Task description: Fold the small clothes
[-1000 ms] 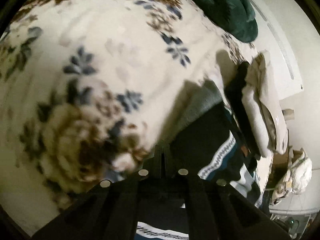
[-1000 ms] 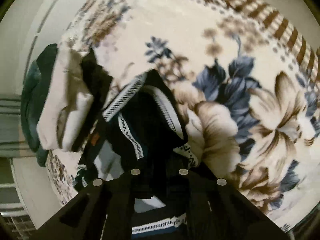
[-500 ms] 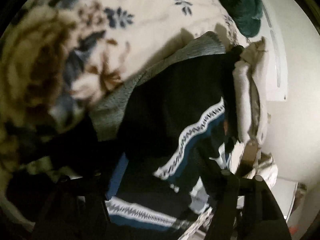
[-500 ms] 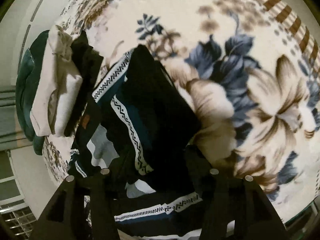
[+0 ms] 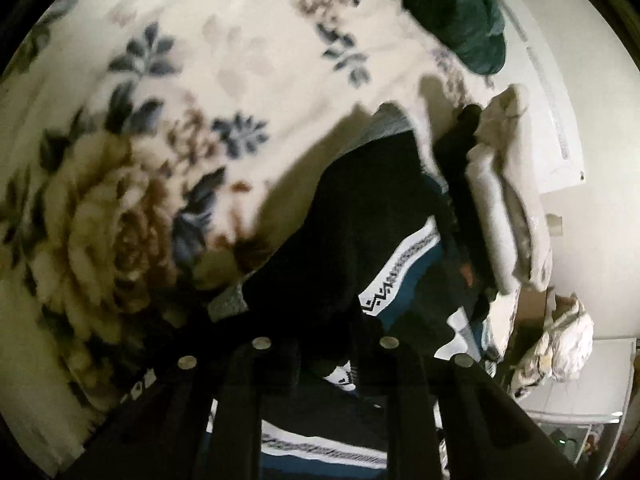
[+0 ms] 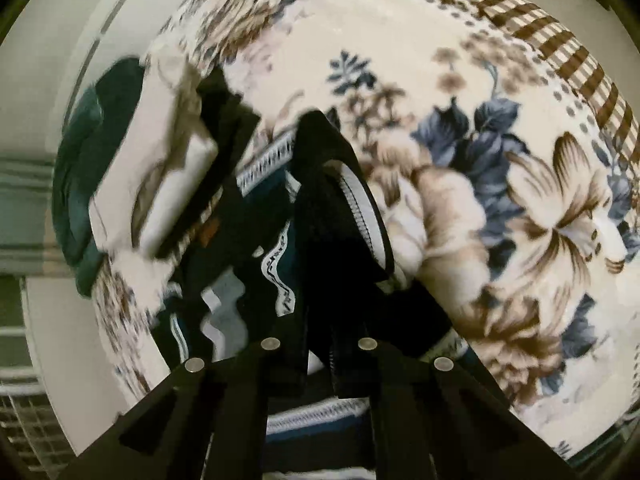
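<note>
A small black garment with white and blue patterned bands [image 5: 360, 232] lies crumpled on the flowered blanket [image 5: 168, 80]. My left gripper [image 5: 324, 356] is shut on the garment's black cloth and lifts a fold off the blanket. My right gripper [image 6: 320, 352] is shut on another part of the same garment [image 6: 332, 208], whose white-trimmed edge hangs up in front of the fingers. The rest of the garment bunches below and left of both grippers.
A folded cream cloth [image 5: 504, 208] on a folded black one lies past the garment, also in the right wrist view [image 6: 168, 176]. A dark green cushion [image 5: 452, 12] sits behind them. The blanket's striped border [image 6: 560, 40] marks the bed edge. White wall beyond.
Half a second ago both grippers were open over the spread garment. Both have now closed on its cloth and raised it, so it bunches up.
</note>
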Demonstrator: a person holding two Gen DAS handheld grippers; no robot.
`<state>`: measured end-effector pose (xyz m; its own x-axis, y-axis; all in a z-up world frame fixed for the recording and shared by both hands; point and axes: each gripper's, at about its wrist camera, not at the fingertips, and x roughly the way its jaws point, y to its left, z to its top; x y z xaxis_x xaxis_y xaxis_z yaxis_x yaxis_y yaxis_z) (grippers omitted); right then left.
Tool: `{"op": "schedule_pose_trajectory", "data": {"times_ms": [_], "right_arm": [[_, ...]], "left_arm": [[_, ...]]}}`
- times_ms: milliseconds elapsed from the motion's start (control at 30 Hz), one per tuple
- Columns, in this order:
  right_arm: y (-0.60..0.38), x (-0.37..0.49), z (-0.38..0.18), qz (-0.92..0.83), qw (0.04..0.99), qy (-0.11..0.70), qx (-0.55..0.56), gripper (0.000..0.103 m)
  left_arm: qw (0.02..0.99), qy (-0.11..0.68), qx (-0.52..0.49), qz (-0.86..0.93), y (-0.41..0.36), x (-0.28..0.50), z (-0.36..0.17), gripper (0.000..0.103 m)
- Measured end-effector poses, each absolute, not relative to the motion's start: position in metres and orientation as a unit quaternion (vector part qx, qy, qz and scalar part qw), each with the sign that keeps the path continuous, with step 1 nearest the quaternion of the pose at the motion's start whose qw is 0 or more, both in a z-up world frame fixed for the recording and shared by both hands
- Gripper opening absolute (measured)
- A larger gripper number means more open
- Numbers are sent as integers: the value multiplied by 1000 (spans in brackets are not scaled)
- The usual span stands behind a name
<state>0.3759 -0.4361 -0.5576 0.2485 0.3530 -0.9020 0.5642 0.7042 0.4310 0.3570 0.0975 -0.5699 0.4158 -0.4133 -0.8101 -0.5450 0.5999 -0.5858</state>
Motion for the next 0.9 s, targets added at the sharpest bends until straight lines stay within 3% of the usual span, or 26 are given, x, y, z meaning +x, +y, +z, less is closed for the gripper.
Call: {"op": "schedule_pose_trajectory", "data": {"times_ms": [100,167,300,367,433,533,600,633,667,700,800,900], "right_arm": [[-438,368,-593,-90,649,667,355,17],[-442,363,-601,-101,635,688,335,41],[-448,358,-571,-117,677,664,295,47],[-450,364,-552,-111,709,636,285,61],[-449,379,-545,-100,731,620,264,71],[-445,414,-558,-78,739,626,239,80],[-440,433,-580,-64,721,648,236,80],[-437,438,-586,-56,714,657,236,69],[-430,443,-585,-49,717,659,221,25],[-424,446,-577,-55,729,652,201,3],[-420,450,-547,-86,772,602,183,4],[-428,458,-561,-103,750,625,191,4]], "left_arm": [[712,568,-411,41,93,358,-574,29],[729,575,-370,31,86,356,-563,32],[775,570,-271,33,72,348,-532,38],[788,563,-246,38,71,349,-523,41],[799,555,-228,38,72,355,-519,60],[813,541,-215,38,72,376,-518,64],[819,539,-194,34,69,394,-521,65],[821,539,-187,33,65,400,-521,65],[825,536,-176,33,62,404,-521,65],[828,533,-169,32,61,406,-519,65],[837,528,-138,43,56,410,-523,65],[819,559,-121,52,53,415,-552,65]]}}
